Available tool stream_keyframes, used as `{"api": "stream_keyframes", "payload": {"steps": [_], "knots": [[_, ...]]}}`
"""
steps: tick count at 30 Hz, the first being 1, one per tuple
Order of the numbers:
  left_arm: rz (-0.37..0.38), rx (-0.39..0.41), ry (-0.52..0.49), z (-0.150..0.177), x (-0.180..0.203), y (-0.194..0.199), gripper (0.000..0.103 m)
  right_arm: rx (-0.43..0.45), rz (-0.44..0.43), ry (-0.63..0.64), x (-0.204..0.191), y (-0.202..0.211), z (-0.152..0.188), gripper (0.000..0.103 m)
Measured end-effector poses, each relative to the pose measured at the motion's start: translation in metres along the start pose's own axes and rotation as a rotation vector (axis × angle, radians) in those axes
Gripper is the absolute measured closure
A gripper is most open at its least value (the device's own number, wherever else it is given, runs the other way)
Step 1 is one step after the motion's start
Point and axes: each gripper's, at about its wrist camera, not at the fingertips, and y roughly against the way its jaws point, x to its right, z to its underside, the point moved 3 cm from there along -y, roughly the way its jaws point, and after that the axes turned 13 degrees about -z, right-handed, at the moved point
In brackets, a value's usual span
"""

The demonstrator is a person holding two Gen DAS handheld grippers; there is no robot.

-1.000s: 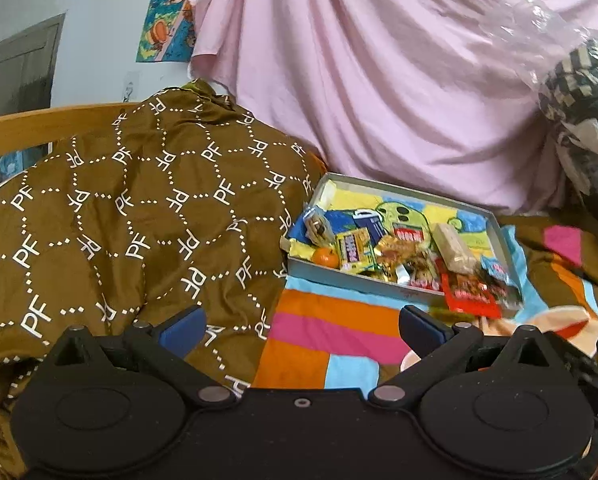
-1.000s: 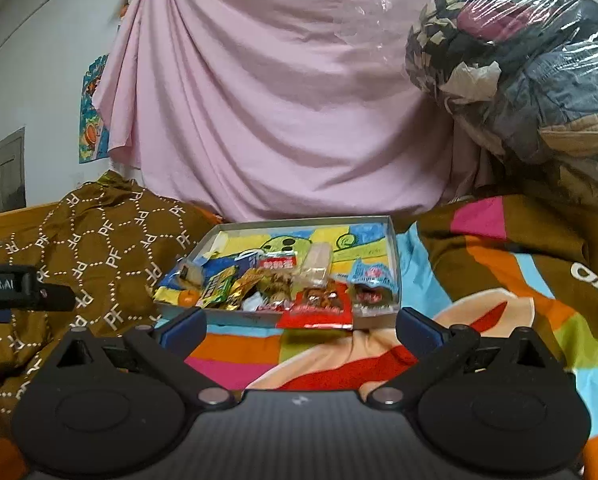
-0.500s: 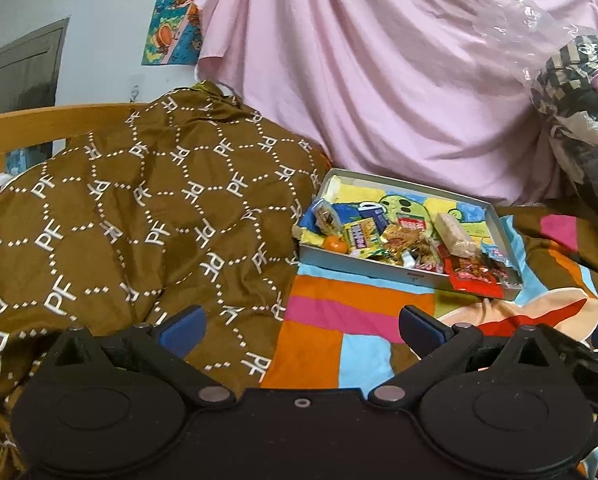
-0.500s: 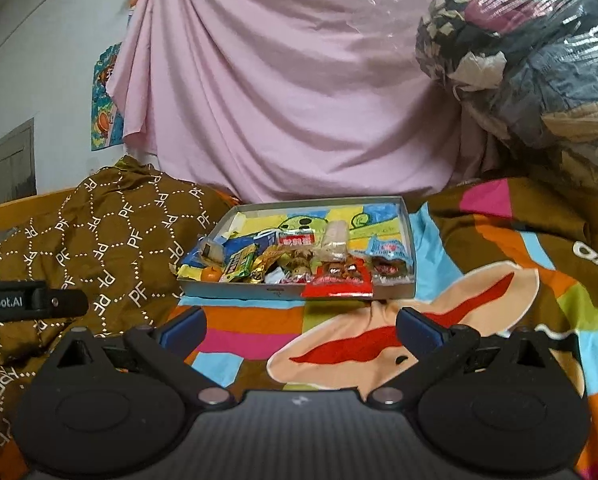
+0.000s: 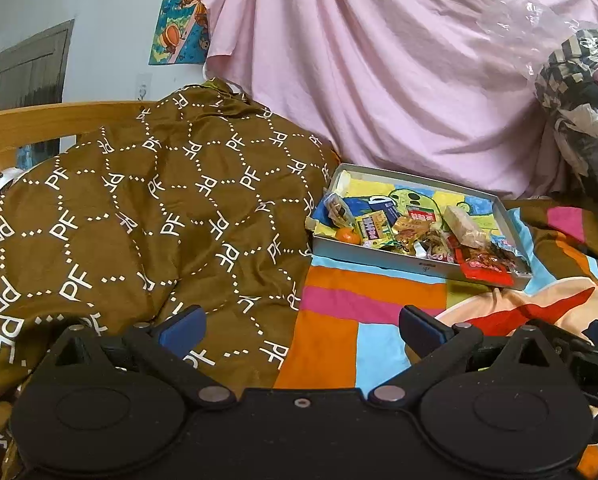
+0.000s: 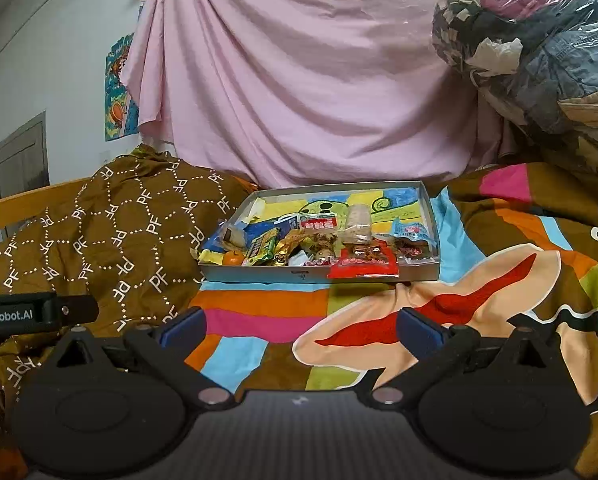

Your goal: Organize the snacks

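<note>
A shallow grey tray [image 5: 383, 261] [image 6: 259, 274] with a cartoon-printed floor lies on the bed, holding several wrapped snacks bunched along its near side. Among them are a small orange [image 5: 347, 235] [image 6: 233, 257], a red packet [image 5: 483, 269] [image 6: 363, 263] hanging over the front rim, and a pale wrapped bar [image 5: 463, 227] [image 6: 357, 225]. My left gripper [image 5: 301, 324] is open and empty, well short of the tray and to its left. My right gripper [image 6: 301, 322] is open and empty too, straight in front of the tray. The left tool's body [image 6: 35, 314] shows at the right view's left edge.
A brown patterned quilt [image 5: 139, 216] is heaped left of the tray. A striped, multicoloured blanket [image 6: 499, 280] covers the bed. A pink sheet [image 6: 307, 80] hangs behind, a plastic-wrapped bundle of clothes [image 6: 539, 48] sits at the right, and a wooden bed rail [image 5: 39, 124] runs at the left.
Both grippers have drawn back and up from the tray, which now looks smaller and farther off. Both stay open and empty; the snacks have not moved.
</note>
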Motion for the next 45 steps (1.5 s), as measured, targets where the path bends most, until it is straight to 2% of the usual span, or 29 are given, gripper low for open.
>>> {"api": "stream_keyframes", "payload": {"steps": [10, 45], "knots": [[-0.005, 0.023, -0.019, 0.0001, 0.0008, 0.0033, 0.001, -0.004, -0.012, -0.005, 0.0018, -0.0005, -0.0004, 0.0], [-0.01, 0.011, -0.02, 0.0045, 0.0, 0.003, 0.001, -0.018, -0.028, 0.014, -0.0008, -0.0011, 0.0015, 0.0]]}}
